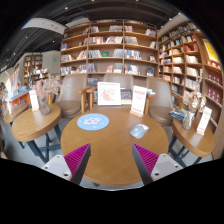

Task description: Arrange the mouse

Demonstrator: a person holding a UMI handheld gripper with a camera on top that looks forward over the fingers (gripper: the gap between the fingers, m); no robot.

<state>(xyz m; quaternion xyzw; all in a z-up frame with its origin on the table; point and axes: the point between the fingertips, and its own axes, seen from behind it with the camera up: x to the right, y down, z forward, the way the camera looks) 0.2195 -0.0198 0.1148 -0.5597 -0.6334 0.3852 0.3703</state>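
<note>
On the round wooden table [112,145] lies a round blue mouse pad [93,121], left of centre and beyond my fingers. A small pale grey-blue mouse [139,130] sits on the bare wood to the right of the pad, apart from it. My gripper [112,165] is above the table's near part, well short of both. Its magenta pads [78,160] stand wide apart, so it is open with nothing between the fingers.
Two upright sign cards [109,95] [139,102] stand at the table's far side. Chairs [160,100] ring the table, with other wooden tables to the left [30,120] and right [195,135]. Bookshelves [110,50] line the back walls.
</note>
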